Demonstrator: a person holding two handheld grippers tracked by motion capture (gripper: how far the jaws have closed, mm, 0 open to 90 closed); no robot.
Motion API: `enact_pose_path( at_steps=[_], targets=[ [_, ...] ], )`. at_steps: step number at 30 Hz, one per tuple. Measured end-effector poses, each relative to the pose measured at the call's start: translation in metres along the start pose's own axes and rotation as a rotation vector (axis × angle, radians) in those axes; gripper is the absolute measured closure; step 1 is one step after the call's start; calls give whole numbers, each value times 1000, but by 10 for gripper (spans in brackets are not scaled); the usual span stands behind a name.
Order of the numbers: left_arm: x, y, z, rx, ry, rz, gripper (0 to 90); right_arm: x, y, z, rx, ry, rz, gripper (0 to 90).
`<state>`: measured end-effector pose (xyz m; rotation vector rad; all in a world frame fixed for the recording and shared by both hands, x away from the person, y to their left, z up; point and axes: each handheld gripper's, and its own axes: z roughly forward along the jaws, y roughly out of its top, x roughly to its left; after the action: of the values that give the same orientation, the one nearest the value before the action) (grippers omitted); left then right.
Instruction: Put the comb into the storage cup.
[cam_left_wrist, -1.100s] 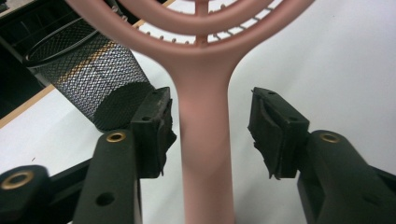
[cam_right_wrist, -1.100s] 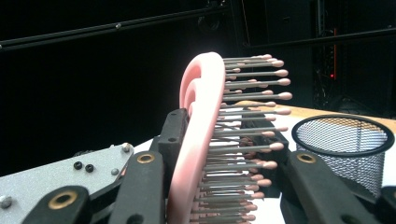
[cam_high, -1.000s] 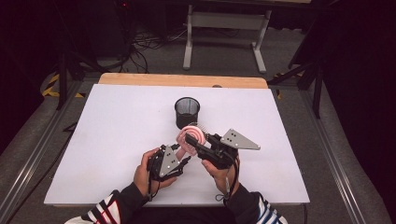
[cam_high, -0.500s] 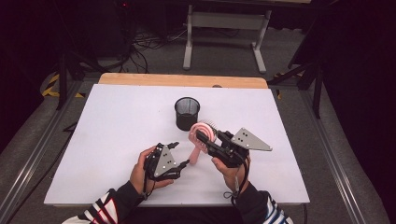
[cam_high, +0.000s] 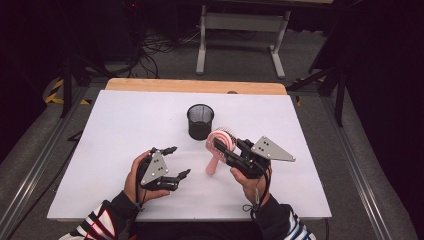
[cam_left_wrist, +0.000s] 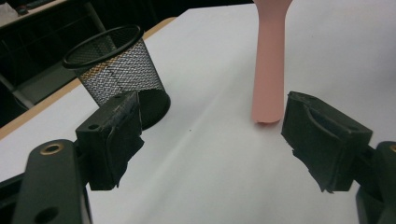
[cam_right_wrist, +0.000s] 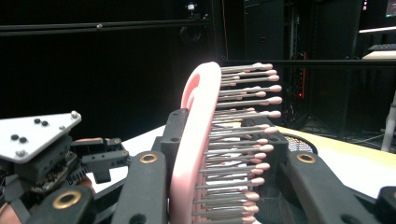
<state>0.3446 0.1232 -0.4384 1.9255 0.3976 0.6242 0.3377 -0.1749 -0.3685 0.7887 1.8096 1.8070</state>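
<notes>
A pink hairbrush (cam_high: 218, 145) hangs above the white table, its handle (cam_left_wrist: 270, 60) pointing down and its bristled head (cam_right_wrist: 219, 140) up. My right gripper (cam_high: 223, 147) is shut on the brush's head, which stands between the jaws in the right gripper view. A black mesh cup (cam_high: 200, 121) stands upright just behind the brush, and appears at the left as the mesh cup (cam_left_wrist: 116, 74) in the left gripper view. My left gripper (cam_high: 179, 161) is open and holds nothing, low over the table to the left of the handle's tip.
The white tabletop (cam_high: 115, 130) has a wooden strip (cam_high: 195, 86) along its far edge. Dark floor, cables and a grey stand (cam_high: 240, 35) lie beyond the table. The other gripper's grey plate (cam_right_wrist: 32, 133) shows at the left of the right gripper view.
My right gripper has carried the brush to the right and tilted it upright. My left gripper has let go, opened and drawn back to the left.
</notes>
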Motion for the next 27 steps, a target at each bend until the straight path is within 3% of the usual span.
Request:
enact_pose_path(
  at_steps=[21,27],
  targets=[
    [25,-12,-29,-10,8,-34,137,-10,6,-10,-11,-29,-4,639],
    [30,-18,-38,-8,27,-44,114,-13,7,-12,-10,-37,-6,638]
  ],
)
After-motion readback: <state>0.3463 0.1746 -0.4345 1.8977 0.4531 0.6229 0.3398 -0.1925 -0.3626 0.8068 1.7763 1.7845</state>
